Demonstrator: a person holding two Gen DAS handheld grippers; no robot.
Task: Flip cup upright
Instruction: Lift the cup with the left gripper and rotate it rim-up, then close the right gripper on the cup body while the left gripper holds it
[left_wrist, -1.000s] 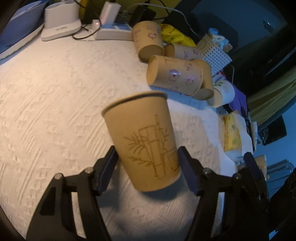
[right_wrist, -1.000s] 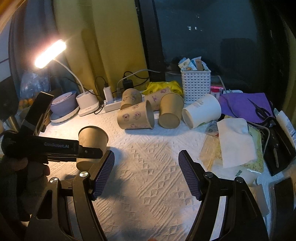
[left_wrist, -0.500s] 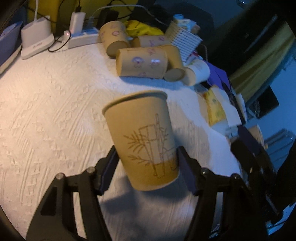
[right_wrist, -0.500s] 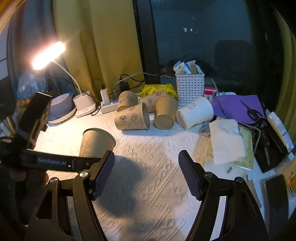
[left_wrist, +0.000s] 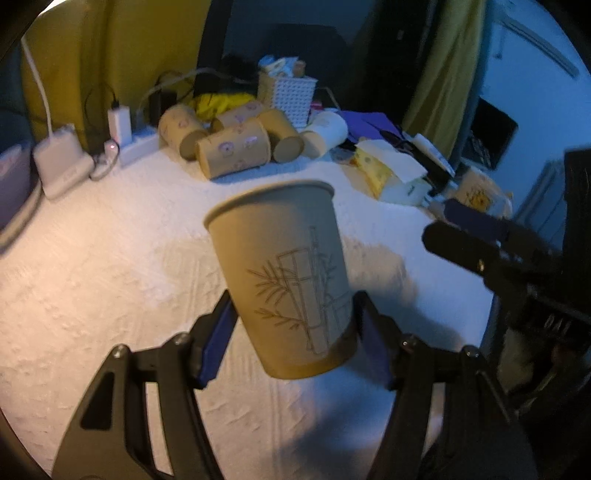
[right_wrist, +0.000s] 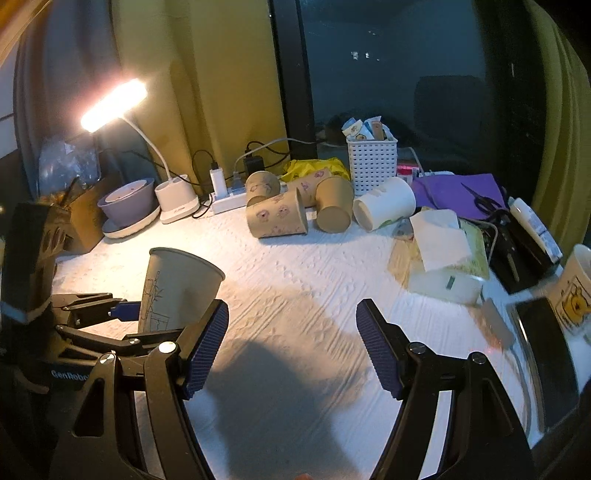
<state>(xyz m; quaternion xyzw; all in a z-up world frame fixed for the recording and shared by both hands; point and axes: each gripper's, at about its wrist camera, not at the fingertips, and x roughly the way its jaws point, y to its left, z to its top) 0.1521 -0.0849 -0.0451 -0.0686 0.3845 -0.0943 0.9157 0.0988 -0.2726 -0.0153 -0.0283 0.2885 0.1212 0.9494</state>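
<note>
The cup (left_wrist: 284, 280) was gripped near-upright by the left hand-held gripper (left_wrist: 295, 332), tipped toward 11 o'clock, not yet set on the tabletop (left_wrist: 110, 258); the right hand-held gripper (right_wrist: 291, 350) was left released.

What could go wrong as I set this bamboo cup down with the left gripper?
The bamboo cup is held near its base by the left gripper and leans, so it may tip on release. The thin paper wall could dent under the pads. The open right gripper hangs close beside it and might knock it.

I count five brown paper cups (right_wrist: 277, 219), one white cup (right_wrist: 384, 206), one basket (right_wrist: 372, 164), one lamp (right_wrist: 114, 104), two grippers (right_wrist: 291, 345).
</note>
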